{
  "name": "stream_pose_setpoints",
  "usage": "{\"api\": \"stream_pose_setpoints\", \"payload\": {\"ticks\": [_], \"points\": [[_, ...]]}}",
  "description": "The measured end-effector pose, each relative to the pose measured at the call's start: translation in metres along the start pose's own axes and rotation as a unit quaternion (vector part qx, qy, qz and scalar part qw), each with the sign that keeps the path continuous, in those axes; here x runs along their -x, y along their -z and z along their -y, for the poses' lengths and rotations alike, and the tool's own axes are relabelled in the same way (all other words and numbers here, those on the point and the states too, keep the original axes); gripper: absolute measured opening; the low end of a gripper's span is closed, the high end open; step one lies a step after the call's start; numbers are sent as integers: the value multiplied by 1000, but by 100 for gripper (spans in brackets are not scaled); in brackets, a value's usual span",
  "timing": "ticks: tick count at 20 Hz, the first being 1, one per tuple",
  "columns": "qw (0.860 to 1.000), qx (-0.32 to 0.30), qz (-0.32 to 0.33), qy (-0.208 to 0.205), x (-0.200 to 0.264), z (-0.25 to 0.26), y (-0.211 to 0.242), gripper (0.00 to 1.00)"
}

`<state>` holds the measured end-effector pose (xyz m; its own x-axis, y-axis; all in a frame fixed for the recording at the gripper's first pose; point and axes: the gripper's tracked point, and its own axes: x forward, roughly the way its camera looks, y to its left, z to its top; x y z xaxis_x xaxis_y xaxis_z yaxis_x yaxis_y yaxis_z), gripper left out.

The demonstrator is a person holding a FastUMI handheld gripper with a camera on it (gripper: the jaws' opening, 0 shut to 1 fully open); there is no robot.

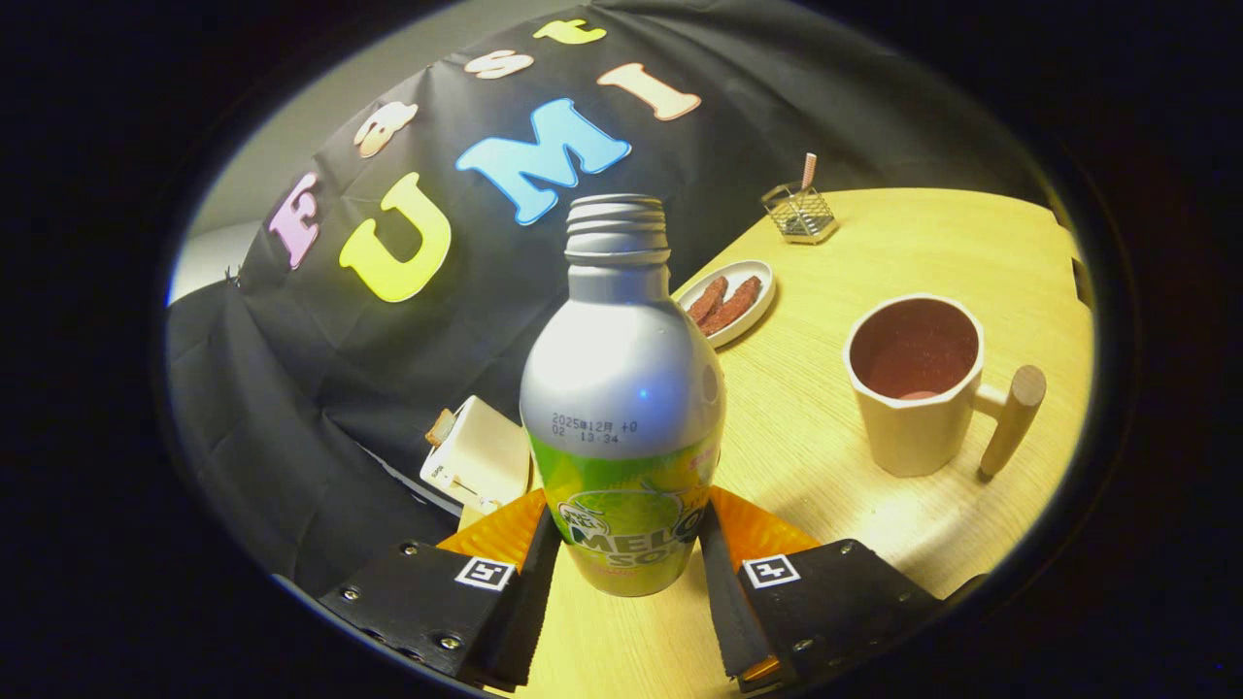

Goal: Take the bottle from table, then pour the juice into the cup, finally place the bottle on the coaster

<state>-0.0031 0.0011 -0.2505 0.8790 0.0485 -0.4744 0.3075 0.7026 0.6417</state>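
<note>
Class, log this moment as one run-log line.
phase: grasp/lift | gripper: shut on bottle | bottle: uncapped, held upright | cup: beyond, on table | pour: not yet

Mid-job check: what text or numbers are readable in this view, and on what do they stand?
"2025年12月" over "02 13:34": date stamp on the bottle, on its bare metal shoulder; the marks after the first line are blurred.
Bottle's lower wrap: large print, cut off by the claw fingers, which seem to press both its sides; not read.
Square markers on the claw fingers: coded patterns, no words.
Cup: no text seen.
</note>
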Motion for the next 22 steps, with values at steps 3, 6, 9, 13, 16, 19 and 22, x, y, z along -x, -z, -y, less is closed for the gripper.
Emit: {"api": "stream_pose_setpoints", "payload": {"ticks": [3,6,9,13,16,19,22], "points": [[999,-49,-3,-2,0,7,5,70],[996,-86,-11,-5,-3,9,8,71],[993,-113,-13,-5,-3,10,8,71],[987,-160,-17,-8,-3,13,9,71],[981,-192,-23,-10,-4,13,10,71],[975,-220,-27,-12,-7,14,10,71],[967,-251,-23,-17,-13,12,5,71]]}}
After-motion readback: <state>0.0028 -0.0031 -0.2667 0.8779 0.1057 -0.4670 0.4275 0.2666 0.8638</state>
